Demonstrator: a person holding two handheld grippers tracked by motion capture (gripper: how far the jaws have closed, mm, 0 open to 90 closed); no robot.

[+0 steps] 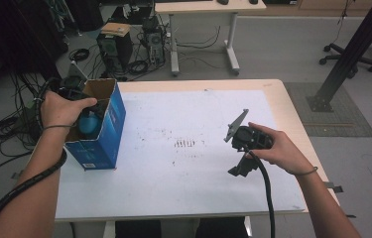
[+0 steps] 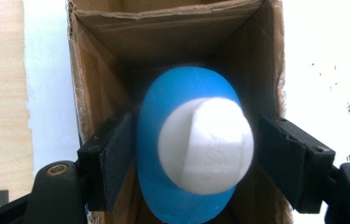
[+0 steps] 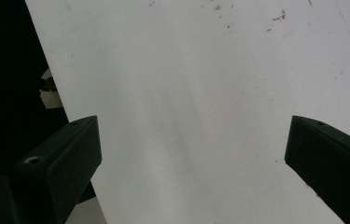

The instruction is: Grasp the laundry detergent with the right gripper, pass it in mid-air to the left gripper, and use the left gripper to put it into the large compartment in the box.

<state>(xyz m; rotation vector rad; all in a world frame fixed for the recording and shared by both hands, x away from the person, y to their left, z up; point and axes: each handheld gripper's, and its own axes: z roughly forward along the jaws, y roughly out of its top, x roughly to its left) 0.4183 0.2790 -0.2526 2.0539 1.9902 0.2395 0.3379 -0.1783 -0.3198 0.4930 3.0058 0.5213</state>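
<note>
The table [image 1: 273, 104] carries one big thing, the blue cardboard box [image 1: 105, 130] at its left edge, open top up, and that is where your work is. Inside it sits the blue-and-white object [image 2: 193, 149], rounded and smooth, and I would expect it to roll once free.

Your left claw [image 2: 196, 154] is dipped into the box mouth with the object between its pads. The left pad looks to be at its blue side, while a thin gap shows at the right pad, so it reads as slack and part open, not clamped. I judge this to be the release: spread the pads clear of both sides, then lift straight up so neither one snags the cardboard walls.

Your right claw [image 1: 245, 148] rests near the right edge, wide open and empty. Keep it parked there.
</note>
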